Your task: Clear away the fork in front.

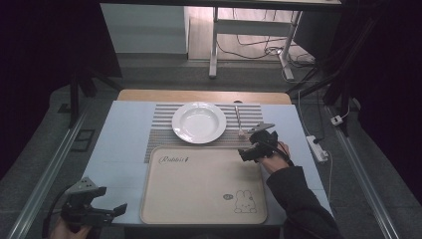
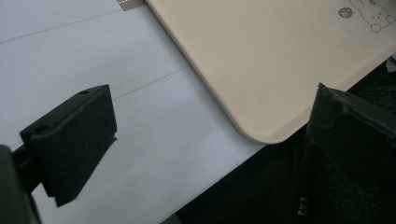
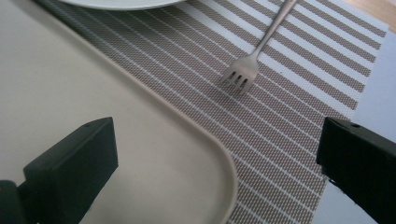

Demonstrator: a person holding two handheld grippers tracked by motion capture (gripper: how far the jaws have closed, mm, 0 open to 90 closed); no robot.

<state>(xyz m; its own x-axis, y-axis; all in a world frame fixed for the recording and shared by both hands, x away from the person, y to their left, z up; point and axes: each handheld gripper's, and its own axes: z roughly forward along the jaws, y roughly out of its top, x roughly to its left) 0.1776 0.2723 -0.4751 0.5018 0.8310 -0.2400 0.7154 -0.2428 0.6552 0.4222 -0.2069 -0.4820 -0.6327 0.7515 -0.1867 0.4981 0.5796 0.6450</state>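
Nearest the person, the left gripper (image 1: 107,211) hung off the table's (image 1: 119,144) front left corner, jaws released and empty, beside the beige tray (image 1: 199,194). Its own view caught the tray's rounded corner (image 2: 261,135). Farther on, the right gripper (image 1: 254,144) hovered at the tray's far right corner, jaws spread wide, empty. Its view showed fork (image 3: 245,70) tines on the striped mat (image 3: 289,121). Beyond sat the white plate (image 1: 199,122).

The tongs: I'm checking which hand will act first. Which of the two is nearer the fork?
The right tongs, open just short of the fork on the striped placemat; the left tongs hang off the table's near-left corner.
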